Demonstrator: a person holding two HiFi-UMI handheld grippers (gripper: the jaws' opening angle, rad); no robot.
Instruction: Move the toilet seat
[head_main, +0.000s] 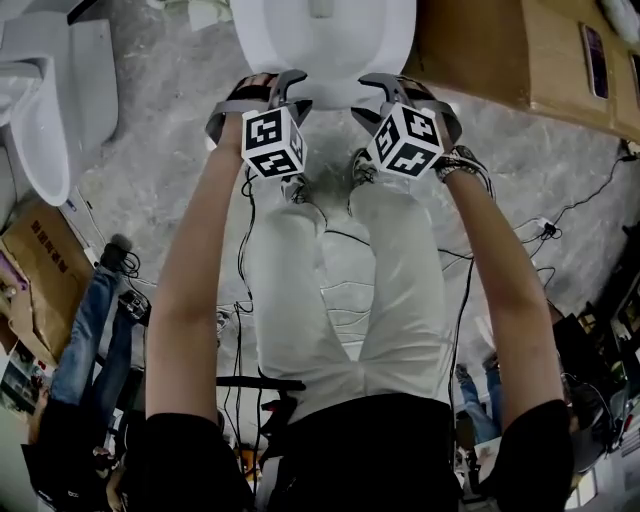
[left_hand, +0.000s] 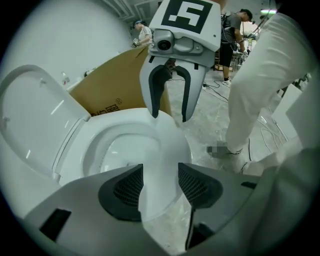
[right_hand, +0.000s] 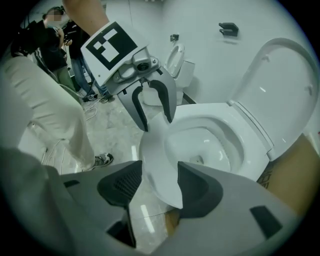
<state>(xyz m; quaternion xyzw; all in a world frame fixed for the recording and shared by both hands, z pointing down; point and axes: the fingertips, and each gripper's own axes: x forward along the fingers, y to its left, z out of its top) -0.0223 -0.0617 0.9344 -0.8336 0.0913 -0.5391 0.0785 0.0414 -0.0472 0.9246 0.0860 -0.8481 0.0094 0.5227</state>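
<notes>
2 tools low at the toilet's front: left gripper and right gripper both have jaws spread, unclenched, the front rim of the toilet seat between each pair. Seat's down on the bowl, lid standing up behind.

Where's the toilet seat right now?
Top centre of the head view: the toilet seat lies flat on the bowl, its front rim between the open left tongs and right tongs, with the lid raised behind.
</notes>
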